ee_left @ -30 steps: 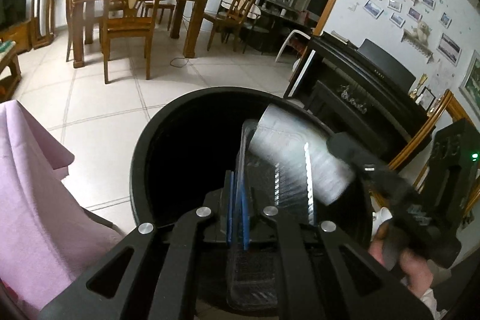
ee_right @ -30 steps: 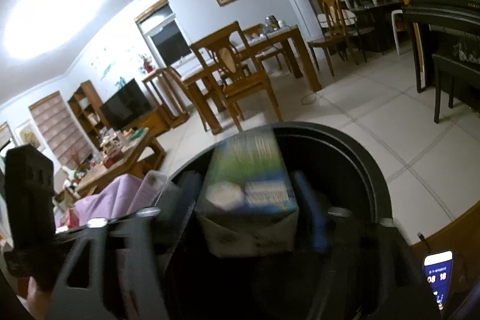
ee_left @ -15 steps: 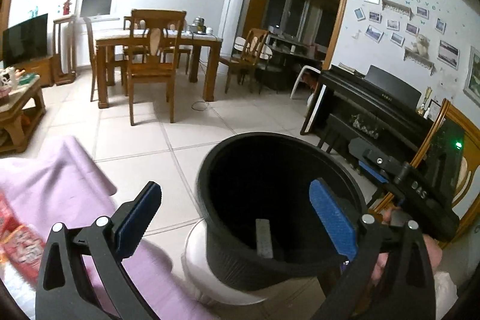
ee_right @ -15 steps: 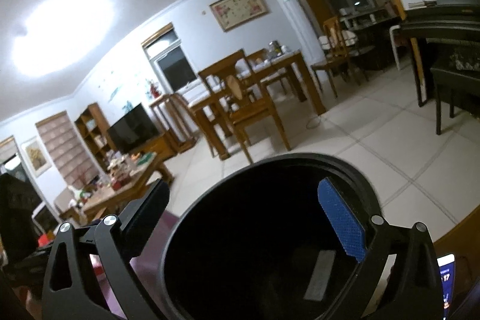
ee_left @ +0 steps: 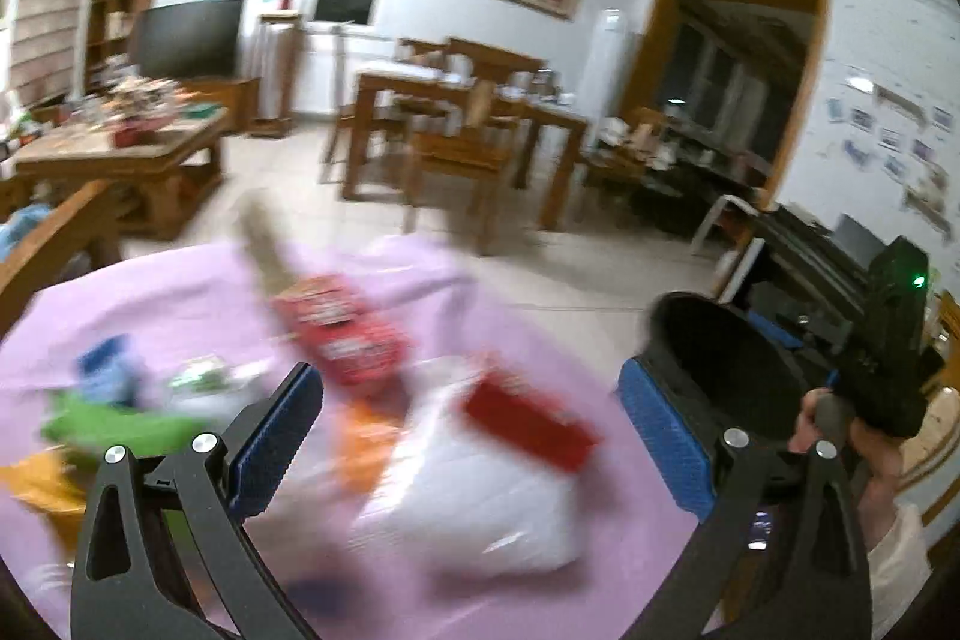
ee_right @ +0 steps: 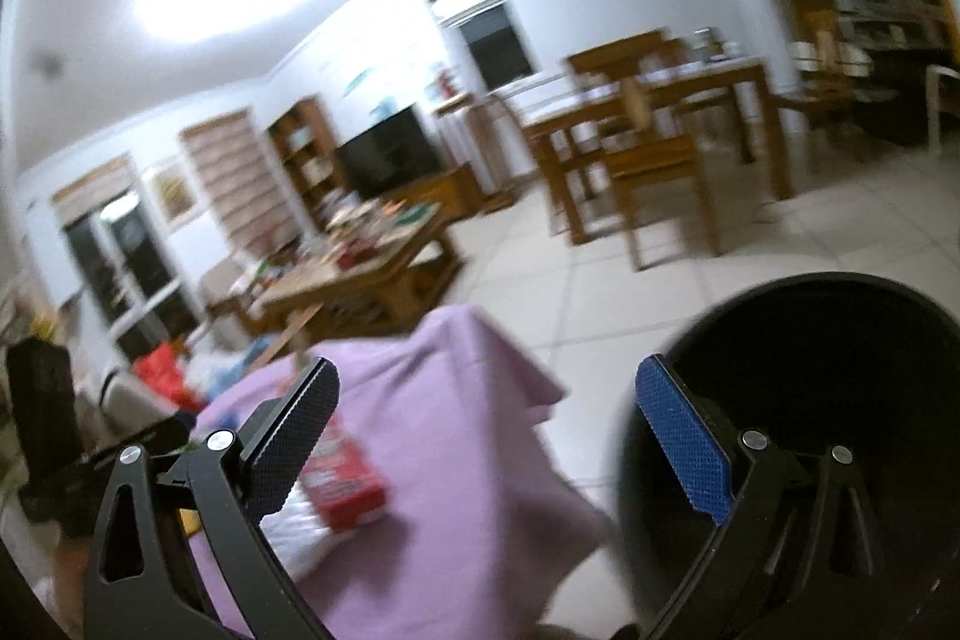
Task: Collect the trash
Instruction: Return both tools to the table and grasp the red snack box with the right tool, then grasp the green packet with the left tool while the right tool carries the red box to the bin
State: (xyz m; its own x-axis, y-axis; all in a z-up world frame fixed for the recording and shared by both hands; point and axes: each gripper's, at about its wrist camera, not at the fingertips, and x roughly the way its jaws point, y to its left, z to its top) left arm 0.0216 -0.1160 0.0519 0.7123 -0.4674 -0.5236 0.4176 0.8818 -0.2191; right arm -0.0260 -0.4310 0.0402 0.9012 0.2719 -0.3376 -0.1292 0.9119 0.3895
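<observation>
My left gripper (ee_left: 474,430) is open and empty above a table under a pink cloth (ee_left: 180,304). On the cloth lie a red snack packet (ee_left: 348,334), a red box (ee_left: 528,424), a white plastic bag (ee_left: 480,508), an orange wrapper (ee_left: 366,442) and green and blue scraps (ee_left: 102,418), all blurred. The black bin (ee_left: 720,370) stands at the right, past the table's edge. My right gripper (ee_right: 486,436) is open and empty, between the cloth's corner (ee_right: 480,400) and the bin (ee_right: 840,370). A red box (ee_right: 348,484) lies by its left finger.
A hand (ee_left: 864,460) holds the other gripper's black body (ee_left: 894,340) beside the bin. Beyond are a tiled floor (ee_right: 660,292), a wooden dining table with chairs (ee_left: 468,130), a cluttered coffee table (ee_right: 360,256), a TV (ee_left: 186,31) and a dark piano (ee_left: 828,250).
Both grippers let go over the bin: the clear tray and the green carton are gone from their jaws. Both then swung left and up, away from the bin toward the pink-covered table.
</observation>
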